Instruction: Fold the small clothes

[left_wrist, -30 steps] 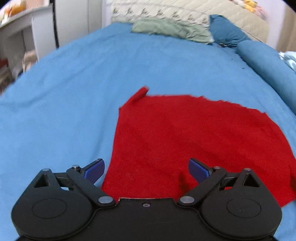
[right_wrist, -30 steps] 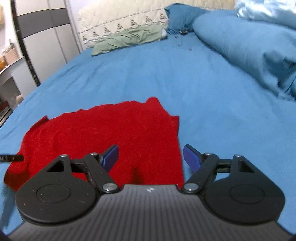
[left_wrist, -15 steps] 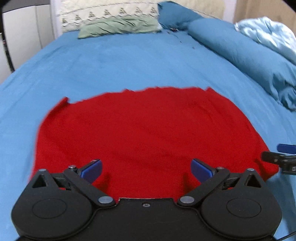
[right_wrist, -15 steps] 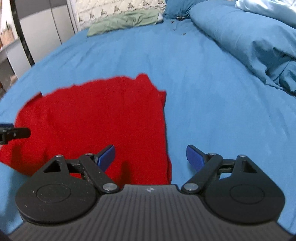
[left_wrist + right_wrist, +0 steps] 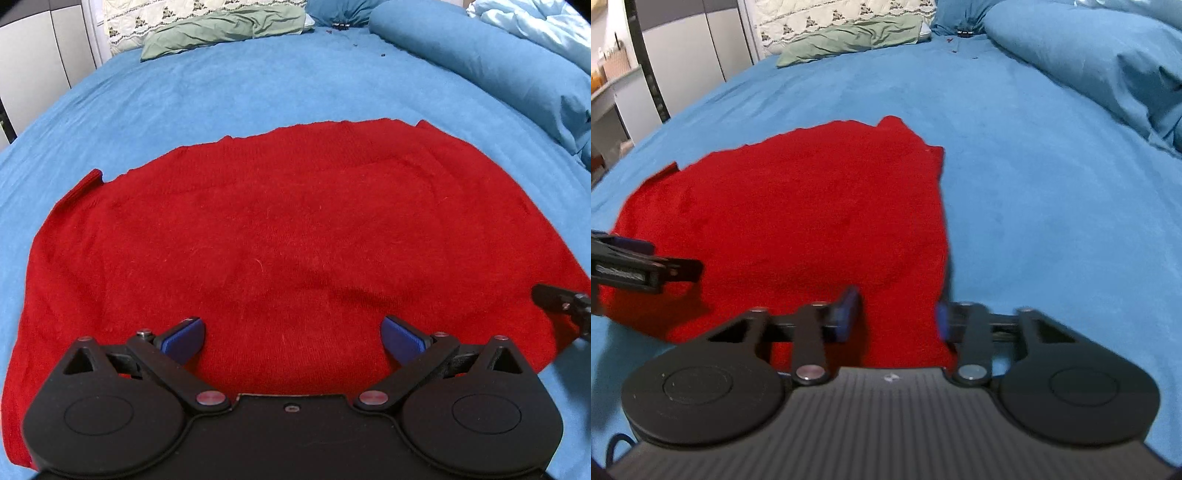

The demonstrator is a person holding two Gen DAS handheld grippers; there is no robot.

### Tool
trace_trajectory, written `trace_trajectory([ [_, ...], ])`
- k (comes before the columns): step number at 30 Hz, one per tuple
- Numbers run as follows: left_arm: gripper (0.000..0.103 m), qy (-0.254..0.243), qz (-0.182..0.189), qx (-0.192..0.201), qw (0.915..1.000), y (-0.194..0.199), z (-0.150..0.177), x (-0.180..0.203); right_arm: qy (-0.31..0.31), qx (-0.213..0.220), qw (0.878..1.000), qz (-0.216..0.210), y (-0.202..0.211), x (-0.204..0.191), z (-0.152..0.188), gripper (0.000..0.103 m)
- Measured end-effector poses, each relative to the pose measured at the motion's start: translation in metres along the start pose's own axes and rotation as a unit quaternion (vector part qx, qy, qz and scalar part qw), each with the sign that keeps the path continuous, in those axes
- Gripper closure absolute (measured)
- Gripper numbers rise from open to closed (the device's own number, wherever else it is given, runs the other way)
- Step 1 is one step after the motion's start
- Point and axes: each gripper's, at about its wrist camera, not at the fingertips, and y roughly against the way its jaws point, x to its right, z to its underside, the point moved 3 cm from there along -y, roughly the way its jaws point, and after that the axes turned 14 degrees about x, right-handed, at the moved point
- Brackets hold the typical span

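Blue bed sheet (image 5: 229,96) under flat red knit sweater (image 5: 280,236); left tongs (image 5: 291,338) wide open, right tongs (image 5: 897,314) half-closed, both empty.

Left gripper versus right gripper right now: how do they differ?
The left gripper has its jaws wide apart; the right gripper has them narrower and motion-blurred. Left sits over the middle of the red cloth; right straddles its right edge. Both are empty, just above the cloth.
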Motion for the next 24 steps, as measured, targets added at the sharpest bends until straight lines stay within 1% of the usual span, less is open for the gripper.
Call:
trace_trajectory([
  [1,0.000,-0.001,-0.002,-0.003,1.0000,-0.002,-0.001,0.000,-0.009,-0.001,1.000,0.004,-0.001,0.000,-0.001,0.066],
  [3,0.000,-0.001,-0.005,-0.012,0.9999,-0.006,-0.003,0.000,-0.041,-0.004,0.999,0.006,-0.003,0.003,-0.005,0.075],
  [6,0.000,0.010,0.000,-0.024,0.9997,-0.011,-0.009,-0.003,-0.121,-0.017,0.992,0.008,-0.004,0.014,-0.014,0.078],
  [8,0.000,0.021,0.013,-0.031,0.9992,-0.008,-0.013,-0.009,-0.173,-0.018,0.985,0.003,0.000,0.021,-0.024,0.079],
  [10,0.001,0.033,0.021,-0.024,0.9989,0.003,-0.015,-0.021,-0.206,-0.002,0.978,-0.016,0.008,0.019,-0.043,0.080],
  [12,0.001,0.039,0.015,-0.002,0.9991,0.021,-0.018,-0.042,-0.209,0.021,0.977,-0.039,0.019,0.004,-0.069,0.081],
  [15,0.001,0.038,-0.007,0.029,0.9989,0.051,-0.016,-0.083,-0.195,0.040,0.975,-0.100,0.027,-0.038,-0.110,0.081],
  [17,0.001,0.041,-0.021,0.040,0.9981,0.071,-0.009,-0.114,-0.170,0.040,0.974,-0.146,0.027,-0.082,-0.131,0.082],
  [19,0.001,0.047,-0.031,0.048,0.9973,0.089,0.001,-0.139,-0.135,0.035,0.972,-0.191,0.023,-0.131,-0.141,0.082],
  [21,0.001,0.053,-0.043,0.051,0.9963,0.106,0.017,-0.164,-0.093,0.018,0.966,-0.241,0.014,-0.186,-0.138,0.082],
  [23,0.001,0.064,-0.047,0.051,0.9955,0.118,0.034,-0.180,-0.046,-0.023,0.956,-0.289,-0.001,-0.243,-0.118,0.082],
  [24,0.001,0.072,-0.046,0.046,0.9953,0.122,0.044,-0.188,-0.027,-0.046,0.951,-0.304,-0.011,-0.265,-0.105,0.082],
])
